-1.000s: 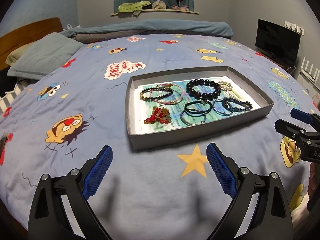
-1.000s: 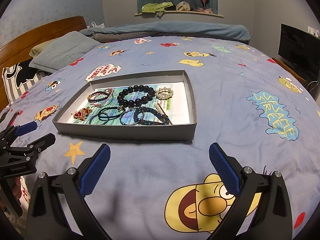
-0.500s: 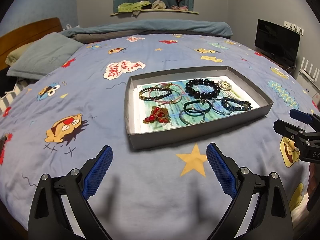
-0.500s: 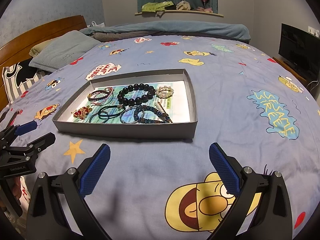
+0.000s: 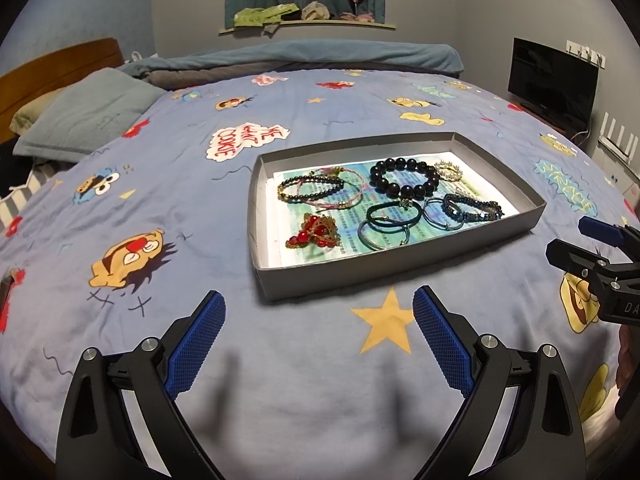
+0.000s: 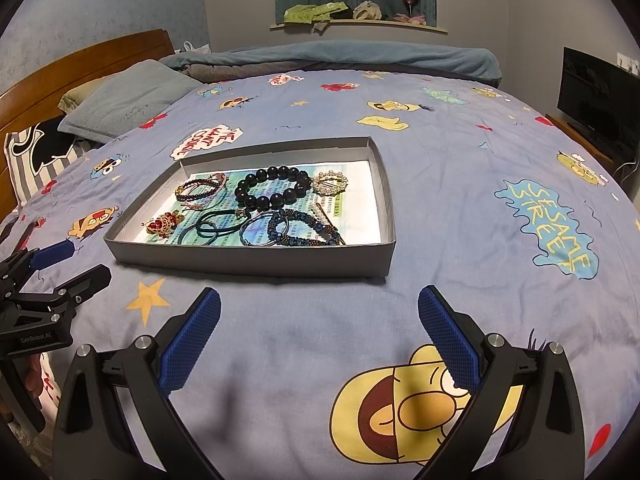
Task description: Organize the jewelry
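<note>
Both views crept a little nearer the tray [image 5: 392,268] of jewelry [image 6: 264,210] on the bed [image 5: 200,240], left gripper [image 5: 318,336] and right gripper [image 6: 320,336] wide and empty, sorting stage unclear

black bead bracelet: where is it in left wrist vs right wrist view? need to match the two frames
Left wrist: black bead bracelet sits right of centre, in the far part of the grey tray, just left of the gold brooch.
Right wrist: black bead bracelet sits left of centre, mid-tray, again just left of the gold brooch.
Shared landmark: the red crown-shaped ornament at the tray's near-left corner.
</note>
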A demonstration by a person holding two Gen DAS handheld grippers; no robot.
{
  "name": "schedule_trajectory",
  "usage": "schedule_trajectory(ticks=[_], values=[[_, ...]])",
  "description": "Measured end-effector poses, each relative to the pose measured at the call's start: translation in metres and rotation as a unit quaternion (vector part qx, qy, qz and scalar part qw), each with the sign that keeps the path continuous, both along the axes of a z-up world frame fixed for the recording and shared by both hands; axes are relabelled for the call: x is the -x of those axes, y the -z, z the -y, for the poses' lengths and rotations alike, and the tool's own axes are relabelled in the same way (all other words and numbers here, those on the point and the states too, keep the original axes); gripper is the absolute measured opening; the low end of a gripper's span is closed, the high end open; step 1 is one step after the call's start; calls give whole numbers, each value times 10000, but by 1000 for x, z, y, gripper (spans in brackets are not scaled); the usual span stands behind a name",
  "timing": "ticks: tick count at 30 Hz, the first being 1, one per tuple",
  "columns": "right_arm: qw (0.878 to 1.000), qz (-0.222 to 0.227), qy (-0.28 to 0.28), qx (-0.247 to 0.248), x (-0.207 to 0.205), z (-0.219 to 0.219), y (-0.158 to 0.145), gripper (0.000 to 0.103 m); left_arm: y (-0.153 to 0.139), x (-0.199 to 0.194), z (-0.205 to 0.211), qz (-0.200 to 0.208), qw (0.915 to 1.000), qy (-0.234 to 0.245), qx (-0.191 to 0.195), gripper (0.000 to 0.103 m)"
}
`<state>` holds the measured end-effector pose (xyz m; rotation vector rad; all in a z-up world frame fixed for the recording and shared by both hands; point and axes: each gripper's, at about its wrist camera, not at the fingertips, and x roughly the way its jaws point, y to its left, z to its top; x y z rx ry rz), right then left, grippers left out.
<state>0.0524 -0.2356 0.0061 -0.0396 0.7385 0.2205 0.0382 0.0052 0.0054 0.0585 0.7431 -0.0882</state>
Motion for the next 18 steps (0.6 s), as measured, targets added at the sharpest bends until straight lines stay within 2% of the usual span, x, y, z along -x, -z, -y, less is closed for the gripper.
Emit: schedule_trajectory(ticks=[9,18], values=[[10000,-21,10,8,-1,-1,2,98,0,1,2,111,9998,142,-86,94],[10000,-89,25,37,-4,0,7,98,9,-6,-3,-96,9999,96,0,94]])
